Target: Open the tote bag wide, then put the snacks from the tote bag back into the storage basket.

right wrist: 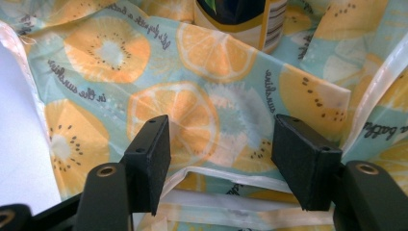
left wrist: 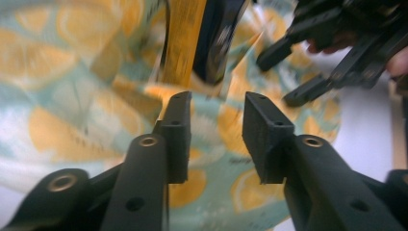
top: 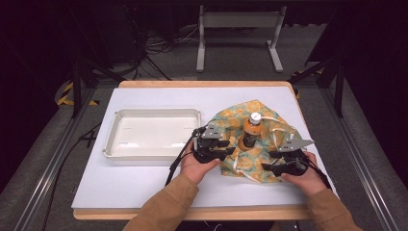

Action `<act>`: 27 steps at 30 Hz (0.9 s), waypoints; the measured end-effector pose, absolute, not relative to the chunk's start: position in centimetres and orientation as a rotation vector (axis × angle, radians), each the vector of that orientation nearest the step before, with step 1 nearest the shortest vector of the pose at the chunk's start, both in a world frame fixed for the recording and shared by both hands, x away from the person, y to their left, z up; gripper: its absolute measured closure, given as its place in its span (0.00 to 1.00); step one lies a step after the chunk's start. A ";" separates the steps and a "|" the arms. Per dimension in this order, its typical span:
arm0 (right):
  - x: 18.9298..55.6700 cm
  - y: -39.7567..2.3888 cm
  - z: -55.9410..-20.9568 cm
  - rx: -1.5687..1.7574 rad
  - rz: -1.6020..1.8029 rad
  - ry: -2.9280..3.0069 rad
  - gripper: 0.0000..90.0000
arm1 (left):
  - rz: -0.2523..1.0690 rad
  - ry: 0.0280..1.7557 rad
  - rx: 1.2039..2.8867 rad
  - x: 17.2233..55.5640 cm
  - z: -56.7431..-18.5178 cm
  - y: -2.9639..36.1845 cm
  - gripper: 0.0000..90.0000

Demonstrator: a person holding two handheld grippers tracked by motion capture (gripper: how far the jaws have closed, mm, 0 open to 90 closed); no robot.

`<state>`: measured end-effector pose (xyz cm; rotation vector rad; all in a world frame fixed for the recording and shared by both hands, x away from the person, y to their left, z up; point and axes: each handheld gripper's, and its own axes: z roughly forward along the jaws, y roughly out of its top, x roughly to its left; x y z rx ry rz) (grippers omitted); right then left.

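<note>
A teal cloth bag (top: 269,126) printed with orange slices lies spread on the right half of the table. On it stands an orange bottle (top: 252,129) with a white cap. My left gripper (top: 230,145) is at the cloth's left edge, beside the bottle. In the left gripper view its jaws (left wrist: 216,134) are open over the cloth (left wrist: 72,96), with nothing between them and the bottle (left wrist: 185,43) just ahead. My right gripper (top: 269,162) sits at the cloth's near right. It is open (right wrist: 221,159) above the fabric (right wrist: 192,110) and a white strap (right wrist: 231,180).
An empty white tray (top: 115,144) stands left of the cloth on the white tabletop (top: 144,187). The table's wooden edge runs along the front. A metal frame (top: 238,21) stands on the floor beyond the table. The right gripper (left wrist: 308,67) appears in the left gripper view at upper right.
</note>
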<state>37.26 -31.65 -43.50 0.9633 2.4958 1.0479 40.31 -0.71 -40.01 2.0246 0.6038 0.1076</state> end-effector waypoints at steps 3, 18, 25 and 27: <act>37.2 -31.7 -43.4 0.964 1.063 2.487 0.42 | 0.080 0.549 1.978 40.4 -38.8 -0.8 0.63; 36.6 -32.7 -41.9 0.923 1.309 2.357 0.37 | 0.102 0.474 1.890 41.7 -34.5 -0.8 0.54; 36.2 -33.1 -41.1 0.878 1.406 2.274 0.36 | 0.113 0.469 1.865 42.7 -33.6 -1.4 0.53; 36.1 -33.2 -41.0 0.877 1.422 2.260 0.36 | 0.110 0.475 1.857 43.1 -33.5 -1.7 0.53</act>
